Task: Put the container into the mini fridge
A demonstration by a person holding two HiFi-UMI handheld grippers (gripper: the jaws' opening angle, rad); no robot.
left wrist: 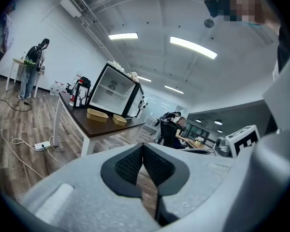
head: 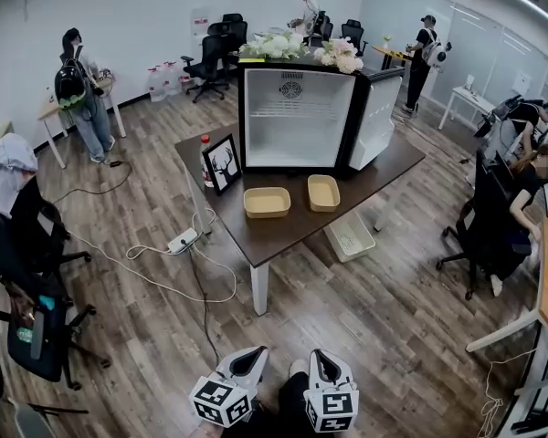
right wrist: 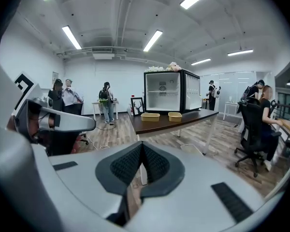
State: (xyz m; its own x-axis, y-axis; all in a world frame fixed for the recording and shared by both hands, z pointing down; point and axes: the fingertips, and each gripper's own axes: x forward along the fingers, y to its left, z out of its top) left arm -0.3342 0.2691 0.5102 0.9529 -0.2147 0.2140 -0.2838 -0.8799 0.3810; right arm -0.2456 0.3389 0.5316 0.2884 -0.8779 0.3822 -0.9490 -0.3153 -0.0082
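Right now, in the head view, my left tool point(head: 253, 354) and right tool point(head: 319, 355) sit side by side at 6 o'clock, low over the wood floor point(head: 146, 327) and well apart from the tabletop point(head: 283, 234) near the centre. On that tabletop the mini fridge point(head: 297, 117) stands toward 12 o'clock. Its door point(head: 380, 117) is swung wide to the 3 o'clock side, and a wire shelf point(head: 297, 109) shows in its white inside. Two tan containers lie on the tabletop in front of the opening, outside the fridge: the first container point(head: 267, 203) and, at its 3 o'clock and apart from it, the second container point(head: 323, 192). A framed deer picture point(head: 223, 163) stands at the fridge's 9 o'clock with a red bottle point(head: 204, 153) just beside it. White flowers point(head: 297, 47) lie on the fridge top.

In the left gripper view, my left tool's jaws meet at their tips and hold nothing. The fridge and both containers show far off at about 10 o'clock. The right tool's marker cube point(left wrist: 241, 139) is at 3 o'clock.

In the right gripper view, my right tool's jaws are likewise pressed together with nothing between them. The tabletop, the open fridge and the two containers stand well beyond the tips at 12 o'clock. A seated person point(right wrist: 262, 112) is at 3 o'clock.
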